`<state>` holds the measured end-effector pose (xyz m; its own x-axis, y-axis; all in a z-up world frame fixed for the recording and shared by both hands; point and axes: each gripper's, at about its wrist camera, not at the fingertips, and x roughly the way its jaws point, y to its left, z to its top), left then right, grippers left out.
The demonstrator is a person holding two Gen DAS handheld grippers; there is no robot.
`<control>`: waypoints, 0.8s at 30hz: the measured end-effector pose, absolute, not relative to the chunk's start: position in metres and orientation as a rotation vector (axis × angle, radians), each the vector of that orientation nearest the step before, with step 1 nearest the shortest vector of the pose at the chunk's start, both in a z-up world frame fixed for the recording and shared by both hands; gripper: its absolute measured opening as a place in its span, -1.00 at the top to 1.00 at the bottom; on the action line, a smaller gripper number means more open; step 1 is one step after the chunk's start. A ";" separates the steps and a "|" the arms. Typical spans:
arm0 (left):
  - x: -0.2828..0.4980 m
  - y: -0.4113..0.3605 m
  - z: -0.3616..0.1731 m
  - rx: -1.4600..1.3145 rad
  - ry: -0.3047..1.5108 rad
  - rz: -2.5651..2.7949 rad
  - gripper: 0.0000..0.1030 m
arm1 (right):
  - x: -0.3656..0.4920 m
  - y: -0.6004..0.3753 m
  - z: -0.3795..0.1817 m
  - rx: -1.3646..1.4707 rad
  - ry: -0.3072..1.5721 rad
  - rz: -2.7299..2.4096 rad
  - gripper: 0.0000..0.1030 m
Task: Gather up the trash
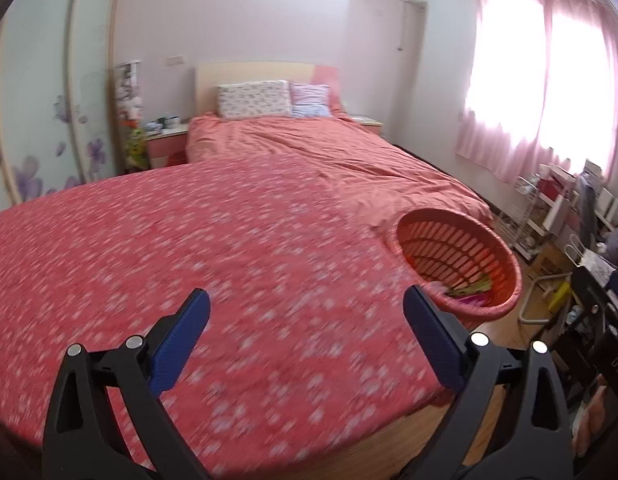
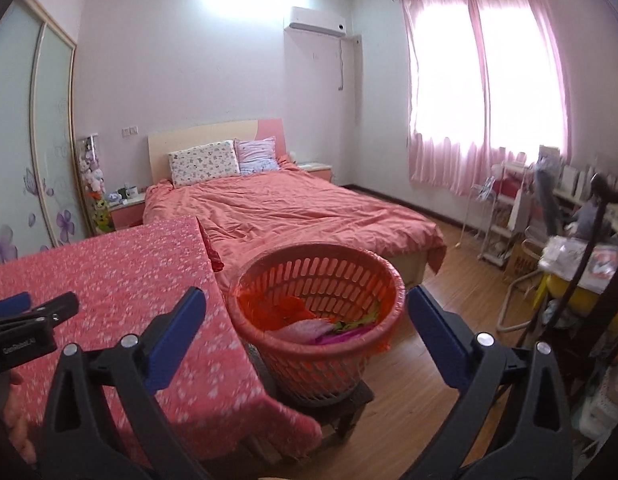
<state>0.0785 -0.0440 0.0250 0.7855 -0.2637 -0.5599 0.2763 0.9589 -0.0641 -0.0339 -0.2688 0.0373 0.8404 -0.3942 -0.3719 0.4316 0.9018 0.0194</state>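
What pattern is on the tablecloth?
Red tablecloth with small white flowers, clearest in the right wrist view.

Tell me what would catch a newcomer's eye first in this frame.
The red slotted plastic basket stands beside the right edge of the red floral tablecloth, with crumpled colourful scraps lying in its bottom. Both the left gripper and right gripper are open and hold nothing. Behind them are the bed with the salmon cover and bright pink curtains.

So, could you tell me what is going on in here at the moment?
A person is collecting trash with two handheld grippers. Both the left gripper and right gripper are open and empty. The orange basket beside the floral-covered table already holds colourful scraps. No trash shows on the table.
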 end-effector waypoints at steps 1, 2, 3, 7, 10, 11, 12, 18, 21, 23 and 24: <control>0.074 -0.042 0.025 0.022 0.596 -0.276 -0.88 | -0.041 -0.261 0.037 0.090 0.365 -0.439 -0.91; 0.068 -0.037 0.024 0.023 0.590 -0.253 -0.92 | -0.046 -0.254 0.037 0.081 0.362 -0.441 -0.91; 0.062 -0.032 0.022 0.023 0.585 -0.233 -0.93 | -0.049 -0.250 0.036 0.076 0.361 -0.444 -0.91; 0.036 -0.014 0.015 -0.009 0.557 -0.141 -0.96 | -0.065 -0.234 0.034 0.083 0.364 -0.443 -0.91; 0.021 -0.007 0.012 -0.001 0.532 -0.084 -0.96 | -0.073 -0.228 0.031 0.104 0.380 -0.438 -0.91; 0.016 -0.005 0.011 0.006 0.522 -0.068 -0.96 | -0.075 -0.225 0.029 0.102 0.383 -0.439 -0.91; 0.012 -0.002 0.010 0.009 0.516 -0.058 -0.96 | -0.076 -0.223 0.028 0.098 0.385 -0.441 -0.91; 0.003 0.002 0.009 -0.016 0.518 -0.049 -0.96 | -0.078 -0.215 0.020 0.098 0.421 -0.453 -0.91; 0.000 0.004 0.008 -0.023 0.522 -0.047 -0.96 | -0.078 -0.213 0.017 0.104 0.436 -0.456 -0.91; -0.002 0.005 0.006 -0.029 0.527 -0.047 -0.96 | -0.078 -0.213 0.017 0.102 0.440 -0.461 -0.91; -0.002 0.006 0.005 -0.032 0.529 -0.047 -0.96 | -0.078 -0.213 0.016 0.102 0.441 -0.461 -0.91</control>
